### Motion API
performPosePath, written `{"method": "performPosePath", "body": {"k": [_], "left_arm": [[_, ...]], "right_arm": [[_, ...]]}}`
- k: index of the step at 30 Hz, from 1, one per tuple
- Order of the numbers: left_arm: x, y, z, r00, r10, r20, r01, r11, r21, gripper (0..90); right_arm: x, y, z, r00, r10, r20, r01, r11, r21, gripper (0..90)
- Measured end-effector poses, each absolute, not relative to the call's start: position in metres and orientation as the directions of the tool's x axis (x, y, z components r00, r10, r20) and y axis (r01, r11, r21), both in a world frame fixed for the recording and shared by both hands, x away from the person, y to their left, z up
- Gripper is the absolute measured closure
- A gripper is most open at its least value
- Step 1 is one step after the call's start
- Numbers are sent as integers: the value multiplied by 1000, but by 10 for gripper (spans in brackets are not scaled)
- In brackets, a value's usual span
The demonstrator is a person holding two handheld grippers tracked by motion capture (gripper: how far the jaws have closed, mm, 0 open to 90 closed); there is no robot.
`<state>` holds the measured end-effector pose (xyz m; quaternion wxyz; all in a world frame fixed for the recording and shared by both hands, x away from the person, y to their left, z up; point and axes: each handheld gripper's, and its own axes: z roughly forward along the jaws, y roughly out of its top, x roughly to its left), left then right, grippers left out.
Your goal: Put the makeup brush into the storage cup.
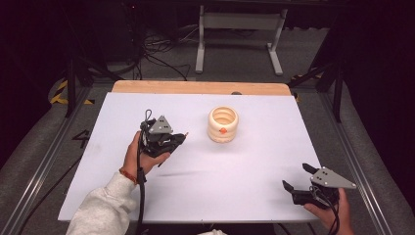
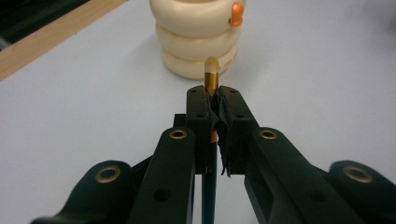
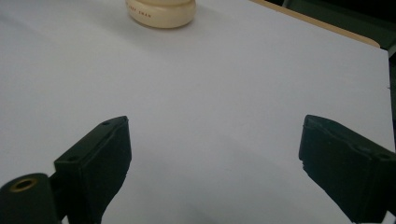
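Cream ribbed plastic holder (image 1: 223, 124) is the target: keep the left gripper (image 2: 213, 100) pinching the slim gold-tipped pen (image 2: 212, 74) upright, right gripper (image 1: 296, 177) spread and clear

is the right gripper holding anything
No, the right gripper stands wide open with only the bare white table between its jaws.

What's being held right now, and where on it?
The left hand-held gripper clamps a pencil just below its eraser end; the right hand-held gripper holds nothing.
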<state>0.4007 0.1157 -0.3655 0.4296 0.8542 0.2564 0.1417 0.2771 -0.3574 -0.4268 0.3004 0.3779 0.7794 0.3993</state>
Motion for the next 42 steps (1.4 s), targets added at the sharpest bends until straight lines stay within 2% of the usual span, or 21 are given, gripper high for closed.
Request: {"method": "performPosePath", "body": {"k": [16,30,42], "left_arm": [[416,104,-341,849,528,37,231,-434,871,839],[424,94,-326,861,507,35,193,-391,900,839],[438,80,-313,873,486,36,164,-364,917,839]], "right_arm": [[276,-358,-426,-537,828,-160,328,380,865,86],[272,-356,-424,-546,814,-198,276,398,875,76],[272,-355,-424,-540,817,-202,277,400,874,76]]}}
